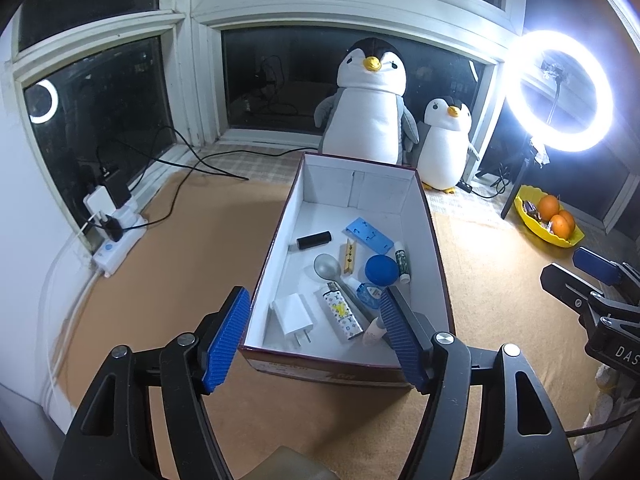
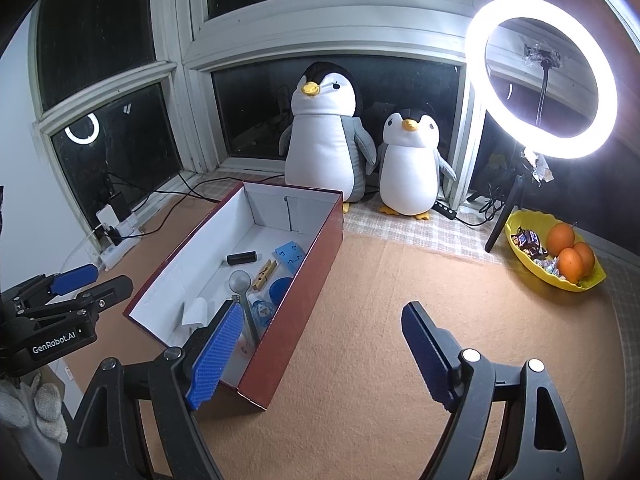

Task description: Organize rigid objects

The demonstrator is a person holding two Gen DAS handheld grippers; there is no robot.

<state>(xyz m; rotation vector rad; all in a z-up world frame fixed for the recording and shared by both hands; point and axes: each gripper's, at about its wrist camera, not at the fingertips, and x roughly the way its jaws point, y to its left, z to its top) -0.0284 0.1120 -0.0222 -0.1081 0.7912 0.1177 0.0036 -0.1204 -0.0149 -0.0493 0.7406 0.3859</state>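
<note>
Both of your grippers stand open with nothing between the pads: the left gripper (image 1: 316,336) hangs over the near end of the box (image 1: 434,240), the right gripper (image 2: 320,350) just beside its red right wall. Inside the box lie a white charger (image 1: 294,316), a patterned lighter (image 1: 344,312), a spoon (image 1: 330,268), a black cylinder (image 1: 314,239), a clothespin (image 1: 347,256), a blue round lid (image 1: 381,269) and a blue flat piece (image 1: 370,234). Beyond the box's far end sit two plush penguins (image 1: 370,100).

The pale plastic bottle (image 1: 374,330) at the box's 5 o'clock corner is half-hidden behind a blue ribbed finger (image 1: 400,336). Wrappers in the yellow oval dish (image 2: 516,226) are too small to read.
</note>
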